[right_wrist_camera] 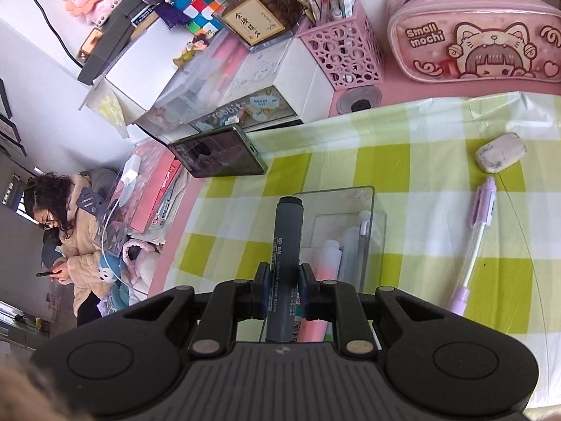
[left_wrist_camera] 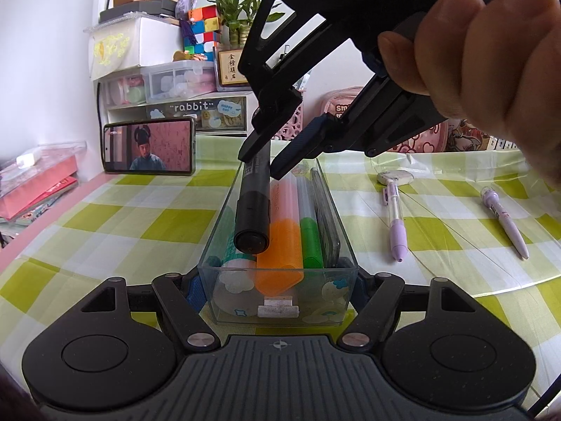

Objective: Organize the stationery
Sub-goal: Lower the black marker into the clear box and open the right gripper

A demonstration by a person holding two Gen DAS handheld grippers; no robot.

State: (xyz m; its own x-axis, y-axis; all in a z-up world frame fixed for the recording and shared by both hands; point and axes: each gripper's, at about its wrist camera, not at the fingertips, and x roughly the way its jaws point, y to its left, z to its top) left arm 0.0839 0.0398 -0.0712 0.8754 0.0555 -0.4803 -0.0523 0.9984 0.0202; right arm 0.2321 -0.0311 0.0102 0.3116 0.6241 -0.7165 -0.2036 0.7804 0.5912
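Left wrist view shows the left hand-held gripper (left_wrist_camera: 278,291) clamped around the clear box's (left_wrist_camera: 347,245) near end, steadying it, while the right hand-held gripper (left_wrist_camera: 261,166) pinches the black marker (left_wrist_camera: 253,210) above the pens inside, likely to lay it in.

A checked cloth (left_wrist_camera: 115,224) covers the table (pink-edged); clear box (left_wrist_camera: 280,301), two purple pens (left_wrist_camera: 398,217), eraser (right_wrist_camera: 500,156), phone (left_wrist_camera: 149,147).

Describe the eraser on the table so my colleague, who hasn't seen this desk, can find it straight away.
Start at the pink "Small mochi" pencil case at the back of the desk. Just in front of it, on the green-checked tablecloth, lies the eraser, close to the tip of a lilac pen. It is the only small, smudged grey-white rounded block; everything near it is long and thin.
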